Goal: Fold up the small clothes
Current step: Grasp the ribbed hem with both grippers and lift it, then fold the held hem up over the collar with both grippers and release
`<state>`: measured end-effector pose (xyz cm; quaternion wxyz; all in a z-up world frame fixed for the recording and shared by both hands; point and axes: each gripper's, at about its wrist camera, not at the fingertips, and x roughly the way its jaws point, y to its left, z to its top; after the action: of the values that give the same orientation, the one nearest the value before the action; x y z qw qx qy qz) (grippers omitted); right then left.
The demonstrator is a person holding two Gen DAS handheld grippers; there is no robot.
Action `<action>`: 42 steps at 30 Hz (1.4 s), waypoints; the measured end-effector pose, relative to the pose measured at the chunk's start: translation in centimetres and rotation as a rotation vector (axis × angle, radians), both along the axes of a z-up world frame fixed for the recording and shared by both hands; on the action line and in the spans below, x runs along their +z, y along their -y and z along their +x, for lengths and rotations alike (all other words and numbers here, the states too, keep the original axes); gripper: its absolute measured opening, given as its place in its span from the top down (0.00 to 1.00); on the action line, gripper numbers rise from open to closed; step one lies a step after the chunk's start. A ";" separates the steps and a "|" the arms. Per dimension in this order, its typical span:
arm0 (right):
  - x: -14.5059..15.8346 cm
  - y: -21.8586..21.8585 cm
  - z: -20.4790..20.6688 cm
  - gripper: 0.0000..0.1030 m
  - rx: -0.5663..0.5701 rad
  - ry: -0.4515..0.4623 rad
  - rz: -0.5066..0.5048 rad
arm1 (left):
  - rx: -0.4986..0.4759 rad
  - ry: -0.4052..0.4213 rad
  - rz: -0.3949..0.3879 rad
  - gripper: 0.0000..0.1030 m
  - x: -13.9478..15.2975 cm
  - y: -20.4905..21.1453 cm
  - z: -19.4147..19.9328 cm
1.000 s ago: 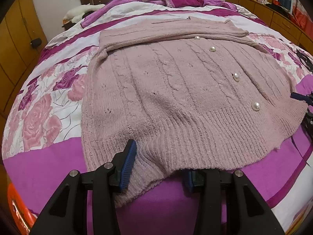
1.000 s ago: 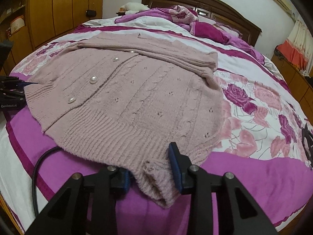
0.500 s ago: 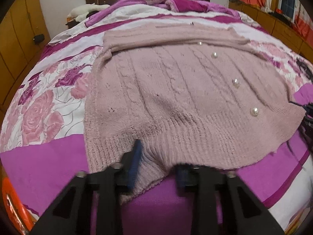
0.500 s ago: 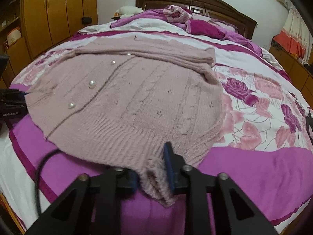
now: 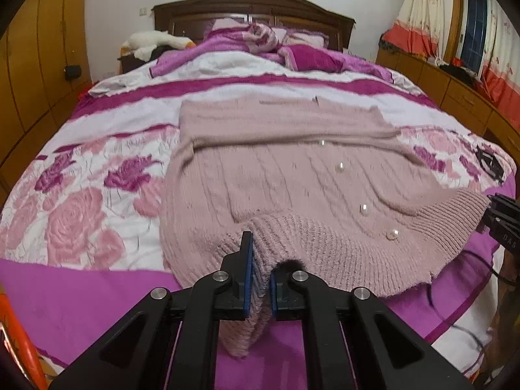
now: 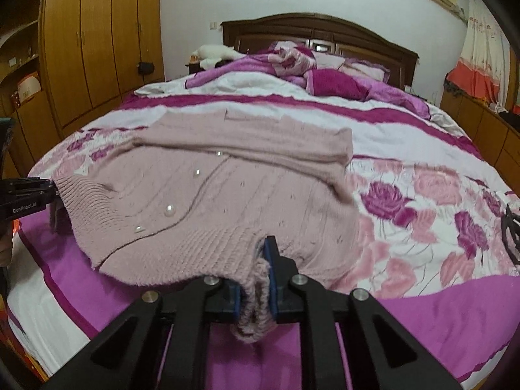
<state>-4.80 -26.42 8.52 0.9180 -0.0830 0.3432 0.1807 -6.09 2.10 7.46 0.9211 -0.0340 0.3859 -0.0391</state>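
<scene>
the left hand-held gripper (image 5: 260,271) is clamped on the cardigan (image 5: 292,188) hem; the right hand-held gripper (image 6: 255,271) is closing on the hem's other corner, knit between its pads. the cardigan lies near the bed (image 5: 81,279) foot edge, hem raised, open bedspread beyond.

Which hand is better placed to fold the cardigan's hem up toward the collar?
Neither alone: the left gripper and the right gripper each pinch the cardigan at the ribbed hem, one near each bottom corner, so both look equally placed and should probably move together.
</scene>
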 end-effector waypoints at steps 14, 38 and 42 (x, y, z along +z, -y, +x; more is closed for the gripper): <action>4.9 -0.3 4.6 0.89 -0.062 0.091 0.065 | 0.032 0.133 -0.006 1.00 5.3 -0.2 4.2; 5.8 -4.4 25.2 0.89 -0.120 0.089 -0.024 | 0.102 0.107 0.069 1.00 5.7 -2.3 24.1; 2.6 -4.9 28.5 0.89 -0.120 0.019 -0.040 | 0.105 0.024 0.078 1.00 2.0 -2.7 27.7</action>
<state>23.65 -21.56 11.13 0.9286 -0.0822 0.3423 0.1176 21.56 4.79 9.48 0.9270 -0.0178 0.3739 0.0242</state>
